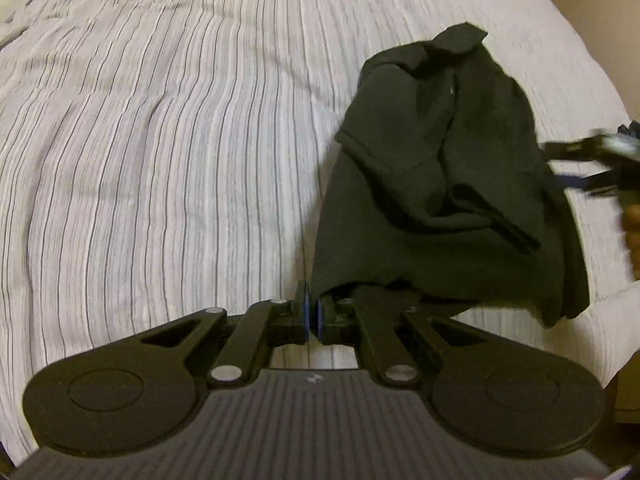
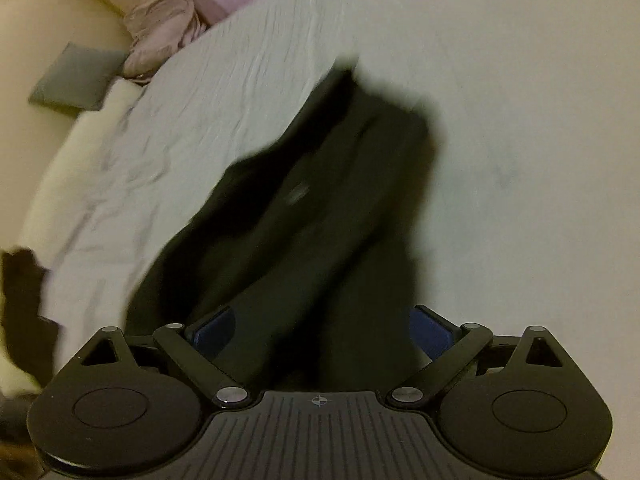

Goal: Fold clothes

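A black garment (image 1: 440, 184) lies bunched on the striped white bedspread (image 1: 160, 160), right of centre in the left wrist view. My left gripper (image 1: 313, 316) is shut, blue pads together, nipping the garment's near-left corner at its tips; the cloth drapes over the right finger. My right gripper (image 1: 588, 164) shows blurred at the garment's far-right side, held by a person's hand (image 1: 631, 232). In the blurred right wrist view, my right gripper (image 2: 320, 332) stands wide open. The garment (image 2: 320, 200) runs between and beyond its blue pads (image 2: 212, 328), and neither pad presses on it.
The bedspread (image 2: 520, 120) stretches wide to the left of the garment. The bed's edge (image 1: 592, 92) curves close behind the garment on the right. A pinkish pillow (image 2: 160, 20) and a grey cushion (image 2: 76, 80) lie at the far-left corner.
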A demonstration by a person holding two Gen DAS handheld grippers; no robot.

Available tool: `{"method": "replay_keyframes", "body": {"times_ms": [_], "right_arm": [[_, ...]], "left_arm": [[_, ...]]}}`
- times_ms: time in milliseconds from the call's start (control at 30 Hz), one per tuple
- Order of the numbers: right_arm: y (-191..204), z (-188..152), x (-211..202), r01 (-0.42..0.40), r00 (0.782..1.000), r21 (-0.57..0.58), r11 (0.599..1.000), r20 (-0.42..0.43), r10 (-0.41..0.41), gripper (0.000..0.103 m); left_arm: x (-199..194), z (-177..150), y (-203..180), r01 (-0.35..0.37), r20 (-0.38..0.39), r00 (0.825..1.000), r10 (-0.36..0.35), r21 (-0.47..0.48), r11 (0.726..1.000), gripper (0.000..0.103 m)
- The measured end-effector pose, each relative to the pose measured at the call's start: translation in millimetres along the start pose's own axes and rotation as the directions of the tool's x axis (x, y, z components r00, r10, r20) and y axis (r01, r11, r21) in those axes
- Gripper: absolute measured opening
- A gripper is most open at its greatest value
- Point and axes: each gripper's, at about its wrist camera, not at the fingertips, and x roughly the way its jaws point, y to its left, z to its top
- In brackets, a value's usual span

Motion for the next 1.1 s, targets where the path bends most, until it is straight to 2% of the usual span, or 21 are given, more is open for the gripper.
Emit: {"method": "replay_keyframes", "body": {"times_ms": [67,100,133,200,267,333,367,400,500,600,633,667,700,733,767,800,833,867,933,1000,1100], "right_arm": [[5.7,-2.3,23.4,-0.030,0.999,0.056,0.998,-0.035,0.032,0.095],[5.4,0.4,29.7,-0.029,0.998,0.078,0.997,-0.049,0.032,0.059],[2.5,4.8,34.3,-0.022,0.997,0.102,0.995,-0.067,0.029,0.006],[-10.9,19.4,15.5,-0.051,0.998,0.148,0.988,-0.024,0.055,0.005],[-21.5,39.2,-28.3,-0.007,0.998,0.103,0.995,0.070,0.000,0.005],[-34.1,63.4,-80.0,0.065,0.980,0.060,0.996,0.184,-0.075,0.005],[-43.4,79.0,-109.7,0.108,0.961,0.056,0.993,0.250,-0.118,0.004],[-50.7,95.6,-138.6,0.167,0.930,0.047,0.985,0.324,-0.173,0.002],[-64.4,140.5,-204.8,0.325,0.794,0.051,0.944,0.527,-0.302,0.002],[-76.7,167.8,-225.6,0.375,0.724,0.105,0.921,0.587,-0.362,0.002],[-79.1,171.2,-224.9,0.372,0.729,0.116,0.921,0.577,-0.368,0.005],[-77.0,169.1,-214.3,0.359,0.749,0.113,0.926,0.557,-0.358,0.012],[-74.2,161.9,-203.2,0.356,0.766,0.101,0.929,0.537,-0.352,0.033],[-71.6,148.5,-189.5,0.359,0.786,0.077,0.930,0.513,-0.346,0.081],[-69.5,130.4,-173.2,0.352,0.806,0.055,0.935,0.491,-0.332,0.098],[-67.7,111.0,-156.7,0.339,0.825,0.036,0.940,0.470,-0.315,0.103],[-68.6,91.7,-140.4,0.315,0.858,0.020,0.949,0.420,-0.294,0.102],[-70.8,72.4,-124.1,0.285,0.895,0.008,0.958,0.355,-0.269,0.102],[-77.6,36.8,-90.6,0.233,0.950,-0.011,0.972,0.219,-0.225,0.102],[-82.5,8.5,-60.9,0.220,0.972,-0.074,0.973,0.107,-0.211,0.102],[-89.4,-4.2,-41.4,0.235,0.972,-0.161,0.959,0.039,-0.232,0.102]], "left_arm": [[-5.7,5.5,1.9,0.011,0.011,1.000,-0.012,0.009,1.000,0.002],[-12.4,10.1,3.2,0.017,0.026,1.000,-0.017,0.007,1.000,0.002],[-19.2,14.7,4.5,0.023,0.040,0.999,-0.023,0.005,1.000,0.002],[-32.7,28.9,11.4,0.029,0.086,0.996,-0.029,-0.003,1.000,0.002],[-46.1,45.7,20.6,0.033,0.141,0.990,-0.030,-0.015,0.999,0.002],[-54.7,65.8,28.9,0.025,0.187,0.982,-0.020,-0.023,0.999,0.002],[-54.7,76.7,32.2,0.013,0.201,0.980,-0.008,-0.021,1.000,0.002],[-53.5,87.4,35.4,-0.002,0.211,0.977,0.006,-0.019,1.000,0.002],[-38.4,111.4,41.9,-0.031,0.185,0.982,0.034,-0.017,0.999,0.002],[-28.5,111.6,36.7,-0.054,0.162,0.985,0.055,-0.016,0.998,0.005],[-25.2,111.6,35.0,-0.061,0.154,0.986,0.063,-0.015,0.998,0.011],[-21.9,109.4,33.7,-0.067,0.144,0.987,0.070,-0.020,0.998,0.026],[-18.6,102.4,33.0,-0.071,0.129,0.989,0.075,-0.035,0.997,0.032],[-15.1,94.8,31.7,-0.076,0.113,0.990,0.081,-0.048,0.996,0.036],[-11.5,85.5,29.4,-0.080,0.098,0.991,0.085,-0.054,0.995,0.036],[-7.4,75.8,24.8,-0.076,0.084,0.993,0.080,-0.050,0.996,0.036],[-2.4,65.2,16.9,-0.062,0.068,0.996,0.065,-0.042,0.997,0.036],[2.6,55.7,7.2,-0.042,0.054,0.998,0.043,-0.028,0.999,0.037],[21.3,46.2,-19.6,0.008,0.027,1.000,-0.008,0.035,0.999,0.040],[42.0,40.2,-49.2,0.055,-0.001,0.998,-0.055,0.106,0.993,0.048],[72.7,33.0,-91.0,0.120,-0.041,0.993,-0.114,0.192,0.974,0.060]]}}
